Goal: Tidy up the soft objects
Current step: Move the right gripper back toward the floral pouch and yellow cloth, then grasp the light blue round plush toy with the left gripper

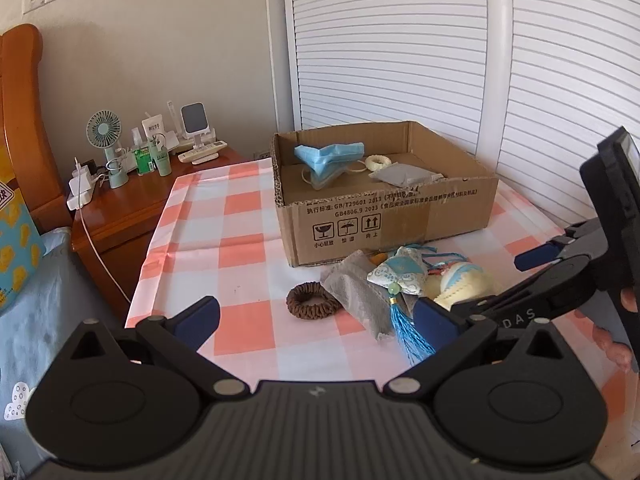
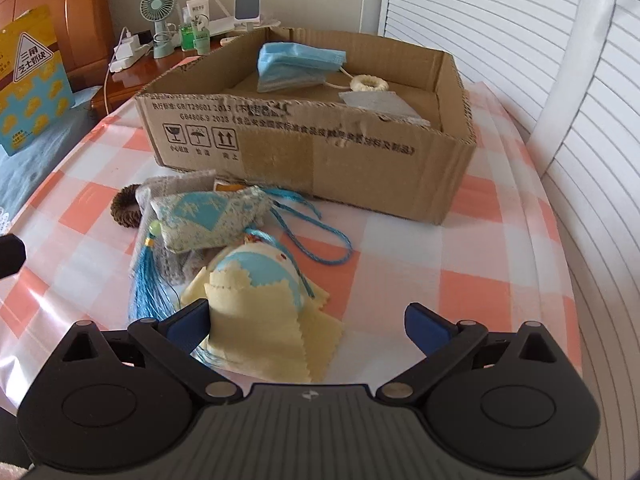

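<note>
The table (image 1: 240, 216), covered in an orange-and-white checked cloth, carries everything. At its far side sits an open cardboard box (image 1: 384, 220), and inside lie a blue face mask (image 1: 330, 156) at the left, a cream ring (image 1: 379, 163) farther right, and a grey pouch (image 1: 400, 176) near the front wall.

Just in front of the box, a small heap of soft things rests on the cloth. A yellow cloth with zigzag edges (image 2: 272, 332) lies nearest, with a round blue-and-cream pouch (image 2: 264, 268) on top of it. To the left is a patterned sachet (image 2: 204, 220) with a blue tassel (image 2: 146, 284) hanging toward the near edge, and it overlaps a grey fabric bag (image 1: 356, 292). A brown hair tie (image 1: 313, 306) lies at the far left of the heap, touching the grey bag.

The right gripper (image 2: 308, 320) hovers low at the near side of the yellow cloth, fingers spread wide, holding nothing. The left gripper (image 1: 316, 316) is near the hair tie, fingers likewise spread apart and empty.
</note>
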The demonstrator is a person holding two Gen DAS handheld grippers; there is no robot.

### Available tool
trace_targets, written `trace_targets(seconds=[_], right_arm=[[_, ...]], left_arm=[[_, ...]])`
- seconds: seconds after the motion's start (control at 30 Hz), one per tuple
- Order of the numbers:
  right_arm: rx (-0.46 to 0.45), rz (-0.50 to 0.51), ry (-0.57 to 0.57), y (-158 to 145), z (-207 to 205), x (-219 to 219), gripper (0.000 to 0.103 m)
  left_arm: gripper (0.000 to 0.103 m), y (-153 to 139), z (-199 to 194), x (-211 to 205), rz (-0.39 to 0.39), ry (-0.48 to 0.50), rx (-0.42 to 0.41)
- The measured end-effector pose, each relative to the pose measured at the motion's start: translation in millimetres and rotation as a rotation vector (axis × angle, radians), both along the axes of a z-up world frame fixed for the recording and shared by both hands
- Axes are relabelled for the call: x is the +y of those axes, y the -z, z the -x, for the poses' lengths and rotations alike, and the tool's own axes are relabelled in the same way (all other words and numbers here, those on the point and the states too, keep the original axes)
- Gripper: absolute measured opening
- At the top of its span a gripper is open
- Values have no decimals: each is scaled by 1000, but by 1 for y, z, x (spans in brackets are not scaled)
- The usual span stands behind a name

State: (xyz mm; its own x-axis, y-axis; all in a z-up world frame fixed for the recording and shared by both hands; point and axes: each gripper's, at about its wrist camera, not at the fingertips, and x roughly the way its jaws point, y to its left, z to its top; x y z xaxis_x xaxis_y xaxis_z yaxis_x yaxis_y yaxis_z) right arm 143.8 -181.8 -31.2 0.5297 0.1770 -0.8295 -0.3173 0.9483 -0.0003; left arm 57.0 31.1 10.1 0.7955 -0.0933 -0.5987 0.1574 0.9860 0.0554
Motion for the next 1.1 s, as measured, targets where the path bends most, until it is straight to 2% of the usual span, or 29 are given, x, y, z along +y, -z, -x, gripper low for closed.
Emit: trace_targets(seconds=[0.13,0.33,0.8,1.1], right_arm=[[17,10,38,8,10,-20,103],[-15,23,89,13,14,-41,103],[-116,-12,88,18,29,-45,103],[-160,-22,81,21,38,-47,103]], left_arm=[[102,3,-2,-4,4,19,12],[102,7,-3,-12,0,43,26],[102,16,-8,-26,-20,88,64],[102,17,-20,-49,-2,218,74]])
